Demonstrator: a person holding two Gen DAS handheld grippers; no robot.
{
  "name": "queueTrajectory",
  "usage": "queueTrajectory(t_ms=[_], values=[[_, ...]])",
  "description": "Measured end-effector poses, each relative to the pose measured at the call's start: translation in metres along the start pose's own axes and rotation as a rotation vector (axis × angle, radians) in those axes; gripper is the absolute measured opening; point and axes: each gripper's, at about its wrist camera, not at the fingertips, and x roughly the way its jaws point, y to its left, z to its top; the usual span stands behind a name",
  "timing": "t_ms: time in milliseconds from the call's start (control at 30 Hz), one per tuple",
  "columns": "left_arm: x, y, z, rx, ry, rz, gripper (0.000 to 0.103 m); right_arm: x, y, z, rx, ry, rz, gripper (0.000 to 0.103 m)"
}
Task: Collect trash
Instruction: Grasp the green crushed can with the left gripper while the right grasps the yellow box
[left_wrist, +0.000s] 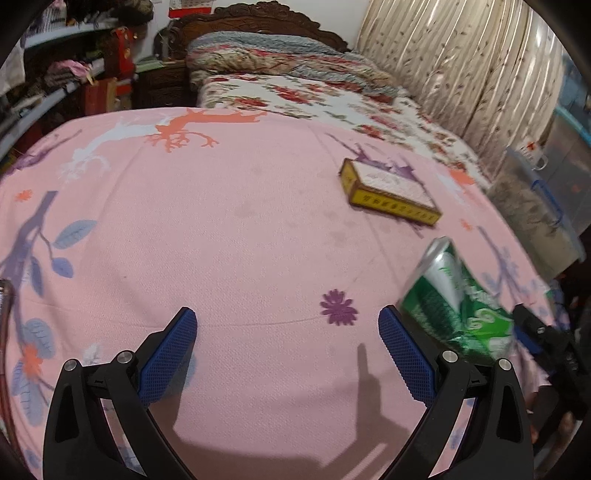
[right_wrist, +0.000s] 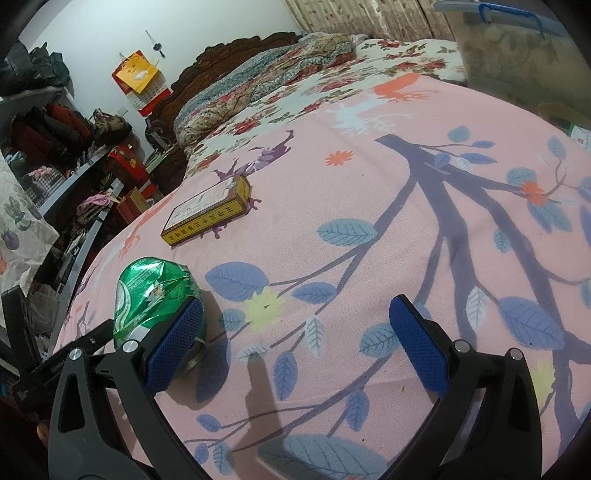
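Crushed green metal can (right_wrist: 155, 295) lies on the woven pink sheet (left_wrist: 221, 240), just beside the left gripper (left_wrist: 287, 354) and right gripper (right_wrist: 296, 343); both jaws spread, empty. Flat yellow cardboard box (left_wrist: 388, 192) lies beyond.

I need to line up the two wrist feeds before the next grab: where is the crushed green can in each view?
Left wrist view: the crushed green metal can is at lower right, just right of the open left gripper.
Right wrist view: it is at lower left, against the outer side of the open right gripper's left finger.
Shared landmark: the flat yellow rectangular box on the pink bedspread, beyond the can.
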Motion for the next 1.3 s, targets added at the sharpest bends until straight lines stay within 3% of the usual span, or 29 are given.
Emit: queueTrajectory(t_ms=[100,233,333,500,667,833,967,1033,1067,1233,1300], values=[[-0.002,-0.001,0.001,0.000,0.013,-0.033,0.093,0.000,0.004,0.004,-0.012,0.005,0.018,0.091],[-0.009,-0.011,0.009,-0.012,0.035,-0.167,0.085,0.000,0.014,0.020,-0.058,-0.003,0.046,0.075],[-0.010,-0.028,0.013,0.004,0.068,-0.236,0.085,0.007,0.028,0.048,-0.117,-0.022,0.071,0.070],[-0.001,-0.054,0.011,0.061,0.111,-0.169,0.086,0.043,0.062,0.098,-0.255,-0.033,0.043,0.073],[0.008,-0.062,0.005,0.056,0.149,-0.099,0.086,0.122,0.115,0.147,-0.462,0.108,0.015,0.080],[0.003,-0.061,0.005,0.057,0.147,-0.059,0.086,0.174,0.141,0.141,-0.566,0.309,0.045,0.080],[0.004,-0.058,0.006,0.057,0.144,-0.043,0.086,0.157,0.135,0.119,-0.653,0.265,0.045,0.072],[0.006,-0.057,0.008,0.051,0.144,-0.048,0.088,0.139,0.124,0.112,-0.656,0.230,0.039,0.039],[0.006,-0.058,0.008,0.051,0.143,-0.050,0.088,0.134,0.117,0.110,-0.647,0.223,0.033,0.033],[0.007,-0.060,0.008,0.066,0.132,-0.035,0.089,0.100,0.084,0.096,-0.639,0.173,-0.027,0.032],[0.006,-0.061,0.007,0.067,0.131,-0.031,0.089,0.090,0.081,0.094,-0.652,0.158,0.005,0.035]])
